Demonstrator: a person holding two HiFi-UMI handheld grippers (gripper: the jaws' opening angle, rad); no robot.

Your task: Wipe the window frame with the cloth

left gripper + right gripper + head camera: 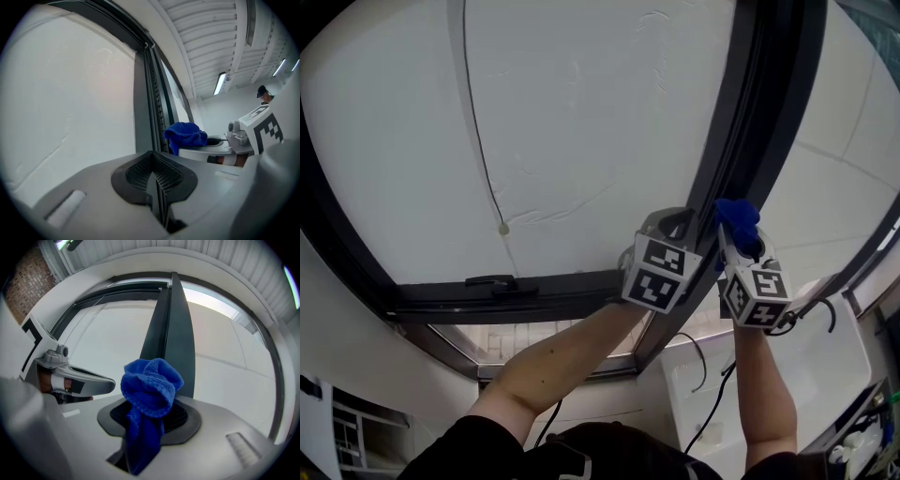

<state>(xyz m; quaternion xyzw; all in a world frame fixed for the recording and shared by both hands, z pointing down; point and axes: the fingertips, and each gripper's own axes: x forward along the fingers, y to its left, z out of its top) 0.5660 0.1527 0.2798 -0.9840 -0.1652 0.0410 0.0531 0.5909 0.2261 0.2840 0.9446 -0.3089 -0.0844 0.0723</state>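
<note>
1. Blue terry cloth (pixel 152 385) is clamped in the right gripper (pixel 739 242). The jaws close on its lower part, and the bunched upper end sticks out past the jaw tips.
2. That bunched end lies right at the dark upright post (pixel 739 122) of the window frame (pixel 534 298). No view settles whether it touches the post.
3. Seen from the right gripper, the post stands directly behind the cloth. Its long axis runs on from the jaws, up and away. I judge the coming wipe to be a slide along the post's length, not across it.
4. The left gripper (pixel 154 177) has its jaws pressed together with nothing between them. It sits just beside the post on the pane side, close to the right gripper.
5. The right gripper is the nearer to the post's face, and it alone carries the cloth.
6. The white pane (pixel 581 112) fills the space left of the post. A thin cord (pixel 480 141) hangs in front of it, well apart from the post. A handle (pixel 492 281) sits on the bottom rail, also well left of the post.
7. Nothing shows on the post above the cloth. The left gripper is probably the only thing that could crowd the stroke.
</note>
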